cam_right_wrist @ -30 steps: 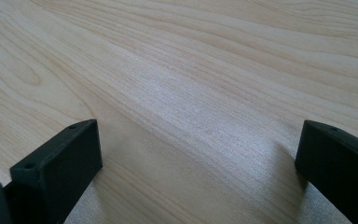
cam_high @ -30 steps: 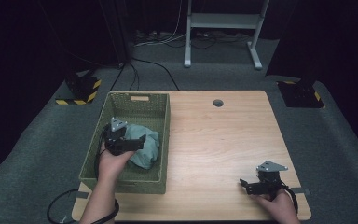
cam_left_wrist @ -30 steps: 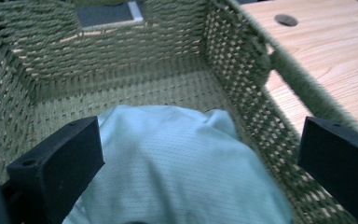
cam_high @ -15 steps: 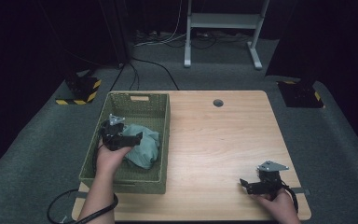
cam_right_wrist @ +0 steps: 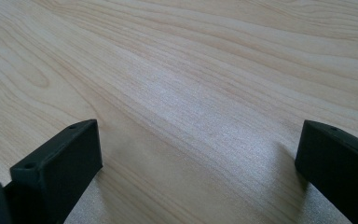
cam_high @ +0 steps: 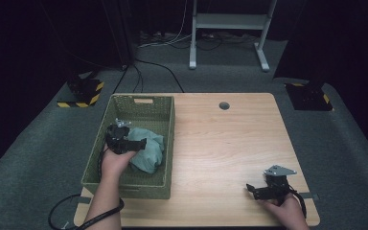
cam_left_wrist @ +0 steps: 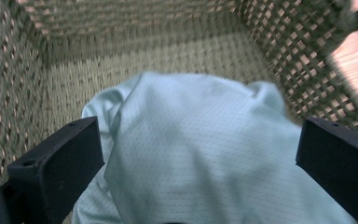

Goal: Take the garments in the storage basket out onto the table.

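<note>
A woven green basket (cam_high: 168, 139) stands on the left part of the wooden counter (cam_high: 230, 143), and a crumpled pale teal cloth (cam_high: 148, 151) lies inside it, toward its right wall. The left gripper (cam_high: 141, 143) is down inside the basket, just at the cloth's upper left edge, its jaws spread wide. In the left gripper view the cloth (cam_left_wrist: 205, 154) bulges up between the two black jaws (neither jaw is pressed into it, and the fabric shows a fine dotted mesh). The right gripper (cam_high: 250, 189) rests low over the counter's near right corner, well apart from the basket, its jaws also wide open over bare wood (cam_right_wrist: 191, 93), with nothing between them
</note>
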Demonstrator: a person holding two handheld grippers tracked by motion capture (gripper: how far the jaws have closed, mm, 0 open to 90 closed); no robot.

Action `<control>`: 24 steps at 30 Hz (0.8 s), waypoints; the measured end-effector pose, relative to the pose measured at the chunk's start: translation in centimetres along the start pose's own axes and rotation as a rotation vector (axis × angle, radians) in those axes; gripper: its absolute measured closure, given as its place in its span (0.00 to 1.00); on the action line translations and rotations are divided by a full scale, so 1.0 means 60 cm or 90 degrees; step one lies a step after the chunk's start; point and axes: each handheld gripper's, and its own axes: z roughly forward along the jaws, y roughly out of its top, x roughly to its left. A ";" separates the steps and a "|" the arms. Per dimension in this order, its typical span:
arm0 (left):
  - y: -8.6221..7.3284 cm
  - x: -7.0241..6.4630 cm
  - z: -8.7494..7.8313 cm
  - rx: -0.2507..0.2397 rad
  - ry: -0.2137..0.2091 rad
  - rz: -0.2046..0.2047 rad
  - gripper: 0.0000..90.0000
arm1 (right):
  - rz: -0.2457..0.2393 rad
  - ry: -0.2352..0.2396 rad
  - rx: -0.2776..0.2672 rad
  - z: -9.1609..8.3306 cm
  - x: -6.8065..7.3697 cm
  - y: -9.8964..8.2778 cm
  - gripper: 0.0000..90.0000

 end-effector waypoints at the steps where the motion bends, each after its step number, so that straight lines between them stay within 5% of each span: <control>1: 0.000 0.001 0.004 0.012 0.000 0.001 0.01 | 0.000 0.000 0.000 0.000 0.000 0.000 0.00; 17: 0.010 0.006 0.040 0.092 -0.031 -0.024 0.01 | 0.004 0.004 -0.001 -0.001 -0.001 0.000 0.00; 24: 0.008 -0.007 0.052 0.137 -0.045 -0.010 0.01 | 0.001 0.001 0.000 0.000 0.000 0.000 0.00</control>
